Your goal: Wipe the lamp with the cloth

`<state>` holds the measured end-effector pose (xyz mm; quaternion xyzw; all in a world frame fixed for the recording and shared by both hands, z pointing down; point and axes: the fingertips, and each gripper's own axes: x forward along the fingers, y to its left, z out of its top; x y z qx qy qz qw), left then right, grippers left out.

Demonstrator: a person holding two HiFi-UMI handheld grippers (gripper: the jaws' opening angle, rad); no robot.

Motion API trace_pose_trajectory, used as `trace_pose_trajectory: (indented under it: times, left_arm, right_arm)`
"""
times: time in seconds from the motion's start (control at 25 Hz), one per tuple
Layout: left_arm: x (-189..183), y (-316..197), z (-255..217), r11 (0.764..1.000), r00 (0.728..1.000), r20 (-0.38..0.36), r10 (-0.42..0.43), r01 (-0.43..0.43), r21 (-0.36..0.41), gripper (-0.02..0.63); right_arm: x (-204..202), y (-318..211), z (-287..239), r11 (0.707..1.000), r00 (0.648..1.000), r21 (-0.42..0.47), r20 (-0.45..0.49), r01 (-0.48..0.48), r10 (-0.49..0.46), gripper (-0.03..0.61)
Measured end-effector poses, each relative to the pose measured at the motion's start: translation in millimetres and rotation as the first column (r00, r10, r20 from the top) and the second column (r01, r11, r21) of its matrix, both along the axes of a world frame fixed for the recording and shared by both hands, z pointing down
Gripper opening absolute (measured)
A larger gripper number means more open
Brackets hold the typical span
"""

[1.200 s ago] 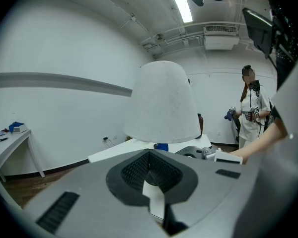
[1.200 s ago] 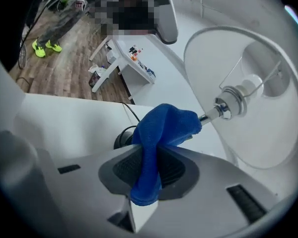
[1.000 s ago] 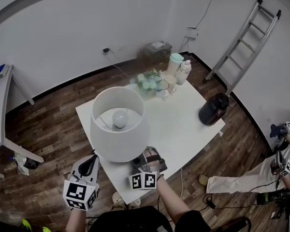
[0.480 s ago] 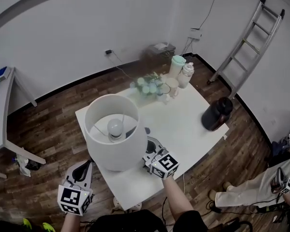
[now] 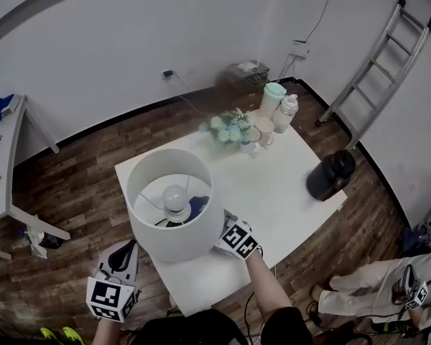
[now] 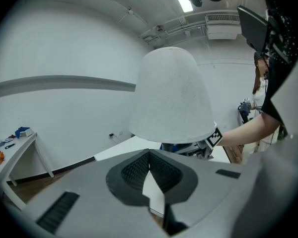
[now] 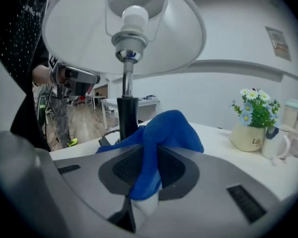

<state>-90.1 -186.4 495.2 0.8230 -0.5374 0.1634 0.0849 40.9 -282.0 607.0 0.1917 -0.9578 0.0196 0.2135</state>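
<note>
The right gripper (image 7: 148,157) now reaches in under the lamp (image 5: 174,228) shade (a second ago it sat out front), its blue cloth (image 5: 197,206) beside the stem.

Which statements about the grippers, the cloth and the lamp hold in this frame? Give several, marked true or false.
The right gripper is shut on the blue cloth. True.
The left gripper grips the lamp shade. False: its jaws are together, empty, short of the shade.
The cloth is below the shade, near the lamp pole. True.
The shade is empty inside. False: a bulb sits in it.
</note>
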Motion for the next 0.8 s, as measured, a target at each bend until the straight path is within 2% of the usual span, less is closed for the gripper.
trace_pose_trajectory:
  times: [0.12,0.24,0.36,0.48,0.6,0.68,0.8]
  left_arm:
    - [2,-1,4,1.0,1.0,-0.005,0.002,-0.002,-0.003,0.009]
    - [10,-1,2,1.0,1.0,-0.013,0.019,-0.019,0.003,0.009]
    - [10,0,4,1.0,0.999,-0.034,0.027,-0.027,0.011,0.009]
    - [6,5,11,1.0,0.998,-0.057,0.026,-0.026,0.006,0.009]
    - [7,8,21,0.999,0.995,-0.092,0.032,-0.033,-0.005,0.009]
    - [16,9,25,0.998,0.992,-0.107,0.066,-0.067,-0.002,0.009]
    - [37,15,27,0.989,0.979,-0.141,0.147,-0.144,0.029,0.009]
  right_arm:
    - [4,-2,7,0.999,1.0,-0.033,-0.01,-0.03,0.03,0.077]
    - [4,-4,2,0.999,0.999,-0.011,-0.006,-0.046,0.046,0.077]
    - [19,-7,-23,0.988,0.985,0.009,0.085,-0.153,0.152,0.078]
    - [55,4,-44,0.956,0.936,-0.054,0.192,-0.29,0.295,0.078]
    - [90,35,-56,0.919,0.883,-0.149,0.257,-0.364,0.392,0.078]
    - [103,61,-70,0.902,0.853,-0.179,0.295,-0.392,0.43,0.078]
    - [113,101,-90,0.874,0.817,-0.176,0.311,-0.452,0.485,0.078]
